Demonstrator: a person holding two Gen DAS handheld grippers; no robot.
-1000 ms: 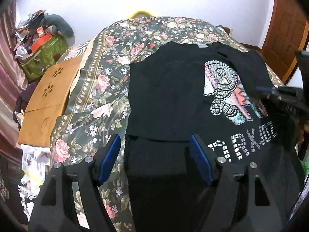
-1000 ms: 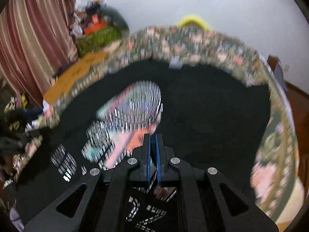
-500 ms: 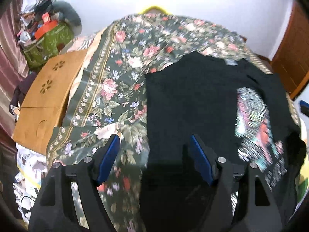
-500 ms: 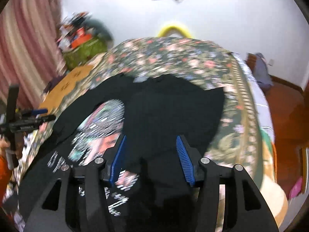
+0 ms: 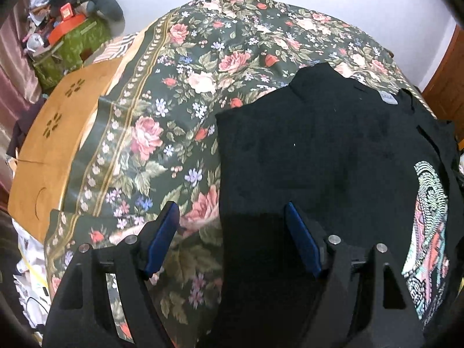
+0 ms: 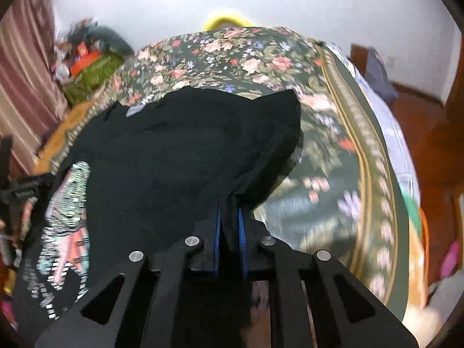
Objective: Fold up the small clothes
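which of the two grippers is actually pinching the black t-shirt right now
The right gripper: its blue pads are closed on a bunched edge of the black T-shirt. The left gripper hangs open above the shirt's left edge, gripping nothing.

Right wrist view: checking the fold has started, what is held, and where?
The right claw pinches the black printed T-shirt at its right edge; the left claw holds nothing.

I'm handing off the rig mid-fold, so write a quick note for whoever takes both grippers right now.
Right gripper: shut on the black T-shirt, pinching its right edge, fabric bunched between the pads.
Left gripper: open, holding nothing, over the shirt's left edge.
The shirt lies on the floral bedspread.
Done: left side looks folded in, covering part of the print.
Left: carry the right side over, then fold lengthwise.
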